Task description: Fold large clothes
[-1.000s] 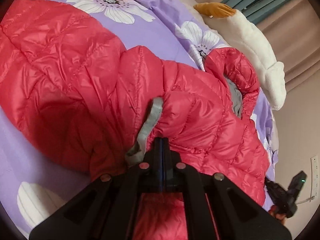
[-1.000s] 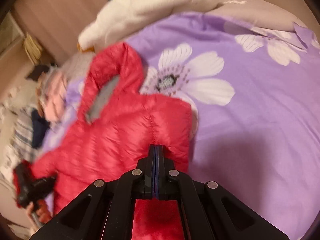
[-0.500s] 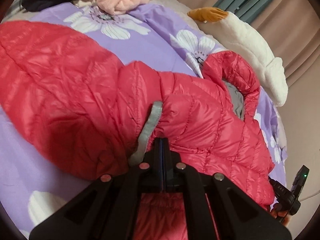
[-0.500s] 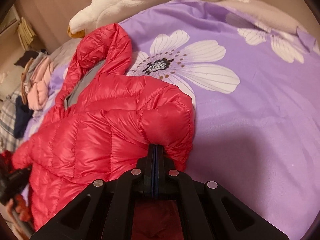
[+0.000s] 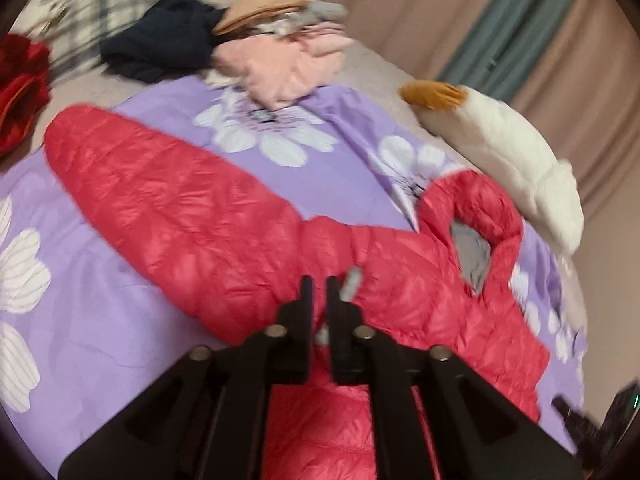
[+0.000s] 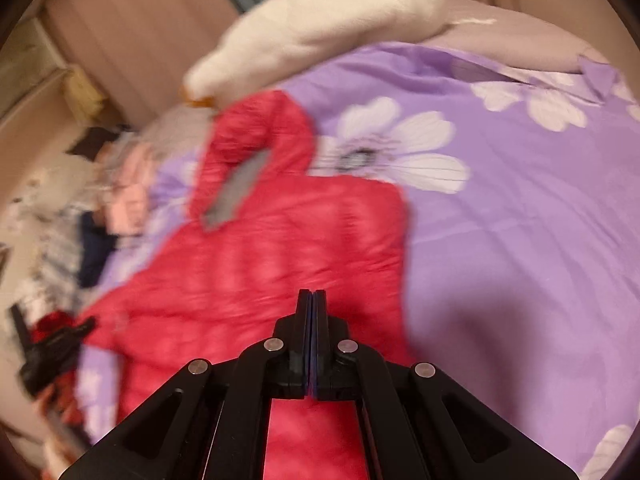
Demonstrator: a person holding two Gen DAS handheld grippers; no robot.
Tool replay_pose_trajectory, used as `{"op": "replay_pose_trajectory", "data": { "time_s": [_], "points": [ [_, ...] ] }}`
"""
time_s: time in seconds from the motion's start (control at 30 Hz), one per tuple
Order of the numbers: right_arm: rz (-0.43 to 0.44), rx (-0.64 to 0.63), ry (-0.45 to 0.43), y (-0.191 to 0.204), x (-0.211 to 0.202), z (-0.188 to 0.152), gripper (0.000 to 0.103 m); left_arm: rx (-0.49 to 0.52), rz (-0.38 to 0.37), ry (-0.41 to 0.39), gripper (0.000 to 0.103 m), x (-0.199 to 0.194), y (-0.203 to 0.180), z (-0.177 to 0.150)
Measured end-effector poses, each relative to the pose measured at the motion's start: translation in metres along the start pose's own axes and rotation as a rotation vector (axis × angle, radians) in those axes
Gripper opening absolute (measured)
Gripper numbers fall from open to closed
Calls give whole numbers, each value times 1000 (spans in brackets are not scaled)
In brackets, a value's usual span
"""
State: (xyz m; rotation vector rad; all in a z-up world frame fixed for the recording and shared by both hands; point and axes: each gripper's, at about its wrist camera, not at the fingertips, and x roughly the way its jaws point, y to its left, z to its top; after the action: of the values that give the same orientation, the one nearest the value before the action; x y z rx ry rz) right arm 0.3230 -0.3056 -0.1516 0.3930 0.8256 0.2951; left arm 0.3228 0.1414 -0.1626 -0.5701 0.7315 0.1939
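Hovering left tongs (image 5: 317, 285) (seemingly parted) above jacket (image 5: 224, 236)

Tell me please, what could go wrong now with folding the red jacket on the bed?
1. The left gripper stands slightly open, so the red jacket may slip out there.
2. Its long sleeve lies spread across the purple sheet and could drag it along.
3. The right gripper appears shut on the jacket; a one-sided pull might skew the fold.
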Motion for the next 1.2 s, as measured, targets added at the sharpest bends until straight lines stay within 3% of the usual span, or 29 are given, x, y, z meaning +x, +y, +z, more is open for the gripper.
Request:
{"op": "replay_pose_trajectory", "data": {
  "time_s": [0.07, 0.23, 0.3, 0.4, 0.47, 0.5, 0.57, 0.63, 0.7, 0.77, 0.83, 0.9, 0.97, 1.03, 1.1, 1.2],
  "points": [
    [-9, -71, 13, 15, -6, -5, 0, -46, -6, -4, 39, -3, 14, 6],
    [-30, -232, 39, 35, -15, -25, 0, -169, 14, -73, 53, -21, 78, 30],
    [-49, -244, 35, 33, -17, -32, 0, -230, -5, -96, 73, -25, 106, 39],
    [-115, -235, 16, 26, -20, -39, 0, -367, -82, -110, 78, -21, 151, 47],
    [-104, -233, 3, 22, -21, -44, 1, -486, -141, -119, 80, -13, 181, 47],
    [-81, -233, 2, 19, -21, -47, 10, -516, -167, -112, 82, -9, 190, 49],
    [-59, -240, -7, 14, -21, -50, 52, -585, -176, -84, 82, 4, 208, 51],
    [-103, -235, -41, 8, -21, -50, 54, -629, -191, -48, 80, 21, 226, 50],
    [-148, -227, -62, 2, -21, -49, 54, -604, -249, -87, 79, 23, 225, 55],
    [-162, -223, -74, -3, -21, -49, 54, -589, -314, -64, 79, 33, 222, 65],
    [-167, -209, -84, -9, -24, -52, 54, -541, -341, -16, 68, 47, 212, 76],
    [-182, -191, -95, -15, -28, -55, 54, -497, -277, -3, 31, 59, 200, 80],
    [-205, -179, -102, -21, -32, -57, 54, -501, -194, -24, 18, 67, 196, 76],
    [-232, -165, -105, -29, -36, -58, 54, -440, -97, -56, 13, 60, 181, 75],
    [-250, -145, -99, -36, -42, -59, 54, -280, 47, -91, 9, 43, 149, 80],
    [-261, -133, -119, -41, -56, -62, 54, -103, 134, -196, 9, 14, 105, 83]
  ]
}}
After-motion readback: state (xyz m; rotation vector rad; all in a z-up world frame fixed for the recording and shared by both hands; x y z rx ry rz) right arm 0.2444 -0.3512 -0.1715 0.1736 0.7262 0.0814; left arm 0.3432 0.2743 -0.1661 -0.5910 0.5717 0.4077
